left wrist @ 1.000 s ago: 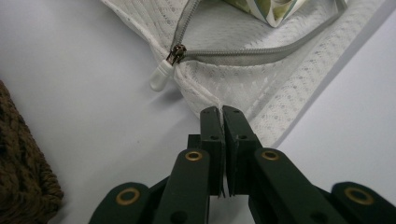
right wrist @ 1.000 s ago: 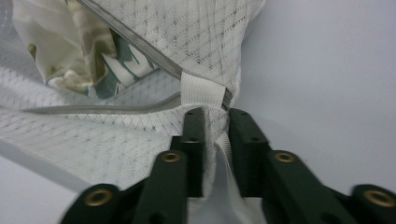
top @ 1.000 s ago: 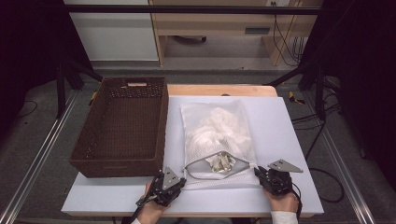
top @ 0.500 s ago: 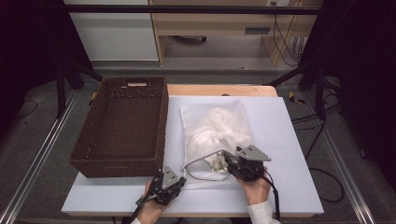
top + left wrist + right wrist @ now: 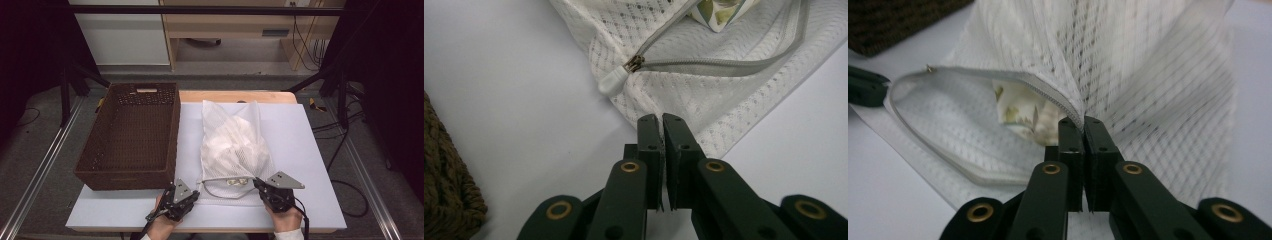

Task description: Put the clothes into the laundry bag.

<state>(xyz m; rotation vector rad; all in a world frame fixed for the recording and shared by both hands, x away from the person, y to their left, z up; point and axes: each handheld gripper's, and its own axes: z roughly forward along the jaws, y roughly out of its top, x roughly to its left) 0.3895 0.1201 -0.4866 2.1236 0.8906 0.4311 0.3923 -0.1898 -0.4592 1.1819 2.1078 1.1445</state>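
White mesh laundry bag [image 5: 234, 147] lies mid-bench, mouth toward the near edge, right beside the brown wicker basket [image 5: 131, 135] at the left. Zip's already open, mouth gaping, patterned cloth [image 5: 1020, 112] showing inside. Left gripper [image 5: 660, 121] clamped on the bag's near-left corner, by the zip pull [image 5: 614, 81]. Right gripper [image 5: 1082, 124] has just been closing, jaws now pinching the mesh at the zip's upper lip. Both holds look set; emptying contents, prob. into the basket, not yet begun.
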